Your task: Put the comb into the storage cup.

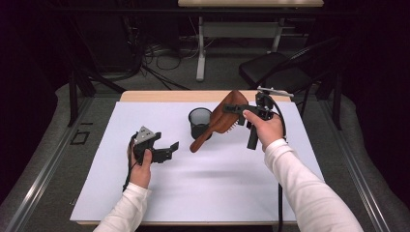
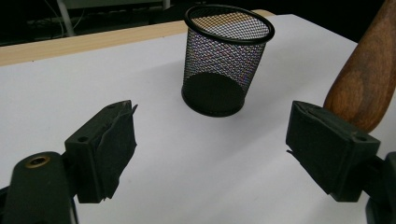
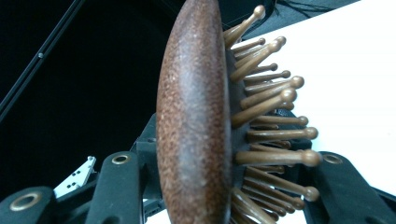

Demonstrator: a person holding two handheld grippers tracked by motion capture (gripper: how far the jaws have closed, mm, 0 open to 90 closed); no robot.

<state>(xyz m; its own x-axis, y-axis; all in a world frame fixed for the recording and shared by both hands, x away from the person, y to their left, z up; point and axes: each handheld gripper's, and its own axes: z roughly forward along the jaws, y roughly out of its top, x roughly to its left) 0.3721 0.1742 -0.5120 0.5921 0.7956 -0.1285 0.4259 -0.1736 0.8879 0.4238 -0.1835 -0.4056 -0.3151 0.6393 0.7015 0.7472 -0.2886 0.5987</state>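
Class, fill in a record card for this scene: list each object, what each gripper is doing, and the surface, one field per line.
surface: white sheet on a wooden table
cup: black mesh cup, upright, empty as far as can be seen
brush: brown wooden hairbrush, raised, handle angled down beside the cup
right gripper: shut on the hairbrush head
left gripper: open, holding nothing, jaws pointing toward the cup

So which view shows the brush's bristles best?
The right gripper view: the brush sits edge-on between the jaws, its wooden pins plain. The high view shows mostly its back, with few pins; the left gripper view shows just its handle end.
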